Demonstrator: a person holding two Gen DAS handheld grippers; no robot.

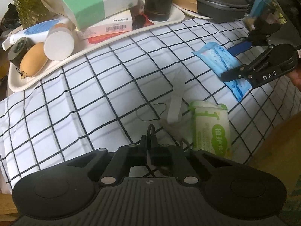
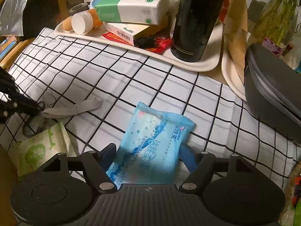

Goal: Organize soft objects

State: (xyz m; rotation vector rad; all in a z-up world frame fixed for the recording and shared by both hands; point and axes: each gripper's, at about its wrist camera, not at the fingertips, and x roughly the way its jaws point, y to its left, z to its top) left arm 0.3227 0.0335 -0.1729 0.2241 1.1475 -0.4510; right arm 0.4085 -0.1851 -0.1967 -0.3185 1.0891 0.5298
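Black tongs of the left hand (image 1: 149,141) are filling the lower edge of the left wrist view, pointing steeply down at the bench, their jaws pressed together on a thin dark cord loop (image 1: 151,127) that is sticking up between the tips. Just right of them a green wipes pack (image 1: 210,130) is lying on the checked cloth (image 1: 94,79), with a grey strap (image 1: 175,101) running away from it.

Further right, the right tongs (image 2: 148,150) are tilting down over a blue wipes pack (image 2: 150,143). Their blue-tipped jaws are standing spread on either side of the pack; whether the pads are actually pressing on it cannot be told. The pack is lying flat on the cloth, near the front of the bench.

Behind both, a long cream tray (image 2: 203,66) is crowding the back of the bench, carrying a green-and-white tissue box (image 2: 131,5), a tall black cylinder (image 2: 195,18), a white-capped tube (image 2: 82,22) and a barcoded box (image 2: 128,32). A grey zipped case (image 2: 270,94) is sitting at the far right.
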